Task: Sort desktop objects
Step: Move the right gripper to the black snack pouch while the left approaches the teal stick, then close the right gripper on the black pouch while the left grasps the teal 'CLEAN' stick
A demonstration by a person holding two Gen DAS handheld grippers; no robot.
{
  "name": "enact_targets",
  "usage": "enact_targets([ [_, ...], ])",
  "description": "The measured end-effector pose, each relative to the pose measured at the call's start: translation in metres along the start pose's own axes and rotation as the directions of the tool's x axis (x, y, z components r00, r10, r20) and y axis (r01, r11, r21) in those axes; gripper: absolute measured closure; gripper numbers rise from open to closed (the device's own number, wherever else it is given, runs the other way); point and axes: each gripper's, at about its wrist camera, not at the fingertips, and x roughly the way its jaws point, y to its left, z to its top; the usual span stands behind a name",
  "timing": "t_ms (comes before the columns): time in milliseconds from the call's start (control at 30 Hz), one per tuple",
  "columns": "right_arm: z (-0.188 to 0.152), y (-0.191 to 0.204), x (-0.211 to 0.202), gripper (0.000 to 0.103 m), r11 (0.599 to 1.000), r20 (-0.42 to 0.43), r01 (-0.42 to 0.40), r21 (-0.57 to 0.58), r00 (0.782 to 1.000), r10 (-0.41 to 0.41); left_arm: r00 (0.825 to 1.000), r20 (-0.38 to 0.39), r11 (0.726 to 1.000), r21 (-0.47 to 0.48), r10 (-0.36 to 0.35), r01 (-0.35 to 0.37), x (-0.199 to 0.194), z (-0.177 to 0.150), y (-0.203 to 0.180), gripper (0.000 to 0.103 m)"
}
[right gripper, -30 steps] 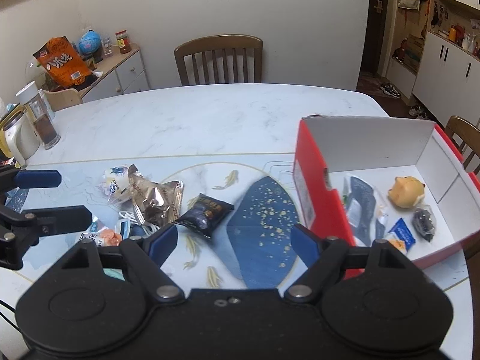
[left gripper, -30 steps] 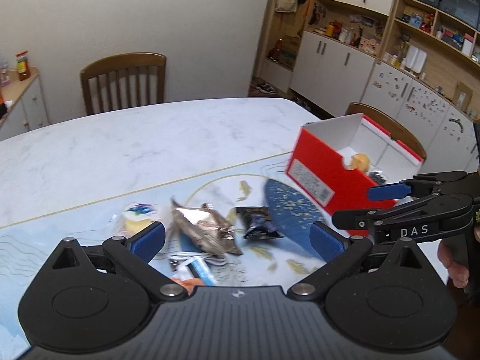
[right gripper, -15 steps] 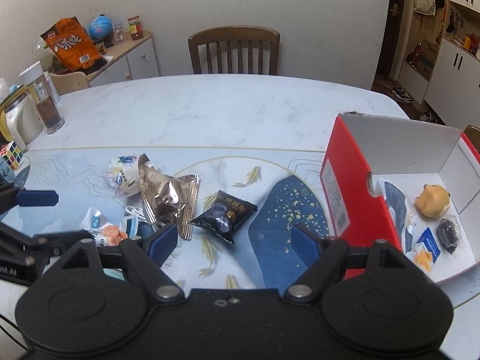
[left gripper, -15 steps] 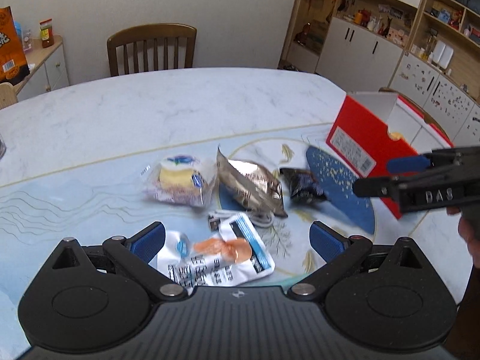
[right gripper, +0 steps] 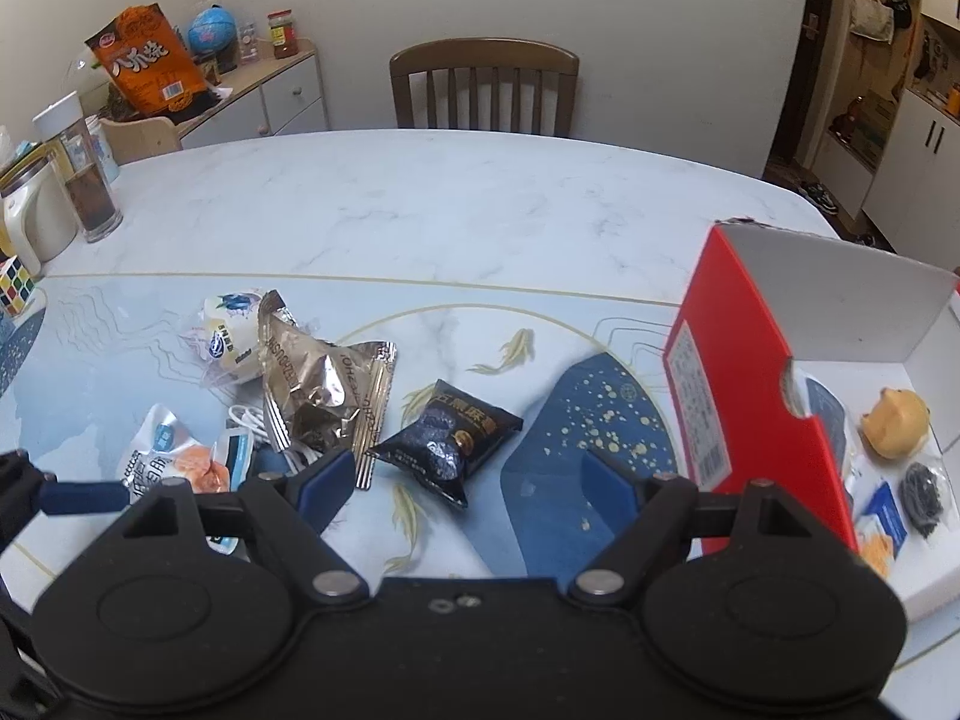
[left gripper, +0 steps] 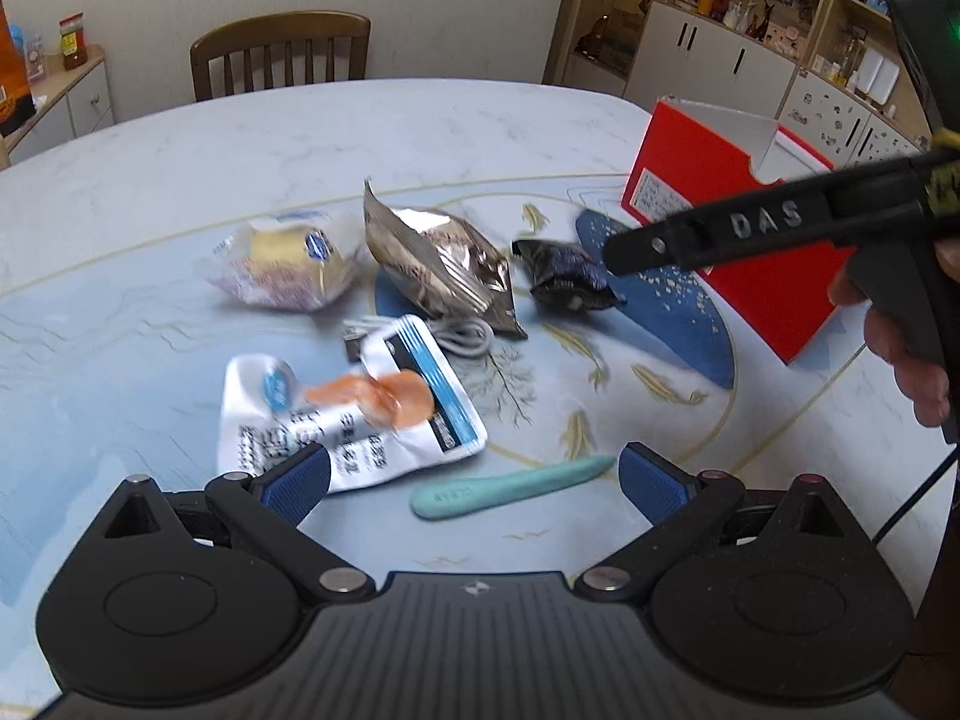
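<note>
- My left gripper has its ribbed blue pads spread wide, holding nothing, above the near edge of the glossy marble-look table.
- Between those pads lies a smooth teal tool, slim and tapered, flat on the table.
- Just left of it, a crinkled white pouch with an orange print and a blue stripe lies partly over a coiled white cable.
- Farther off I see a soft clear-wrapped bun, a creased metallic foil bag and a small dark shiny packet, in a row left to right.
- My right gripper is also spread and empty, with the dark packet just beyond its pads.
- The red cardboard box stands at right, its white inside holding a rounded tan toy, a dark bundle in clear wrap and flat sachets.
- A hand grips the right tool's handle.
</note>
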Motion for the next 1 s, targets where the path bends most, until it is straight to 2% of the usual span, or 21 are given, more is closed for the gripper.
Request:
enact_targets([
  [233,0.008,-0.003,0.016,0.021,1.0,0.003,-0.004,-0.009,1.0,0.004,1.0,0.012,0.997,-0.069,0.029,-0.028,0.01,-0.005,-0.007,0.001],
  [333,0.011,-0.008,0.026,0.022,0.999,0.001,0.011,0.03,1.0,-0.011,0.998,0.025,0.994,-0.094,0.059,-0.056,0.013,-0.005,-0.012,0.001],
  [467,0.015,-0.012,0.038,0.022,0.997,-0.011,0.008,0.073,1.0,-0.007,0.995,0.037,0.992,-0.086,0.094,-0.091,0.017,-0.007,-0.024,0.001],
  [767,0.017,-0.012,0.057,0.022,0.998,-0.054,0.004,0.068,0.999,0.0,0.987,0.046,0.98,-0.131,0.155,-0.148,0.027,-0.009,-0.032,0.001],
  [1000,0.018,-0.011,0.066,0.022,0.998,-0.076,0.007,0.065,0.997,-0.002,0.976,0.03,0.971,-0.113,0.214,-0.209,0.035,-0.015,-0.044,0.001],
])
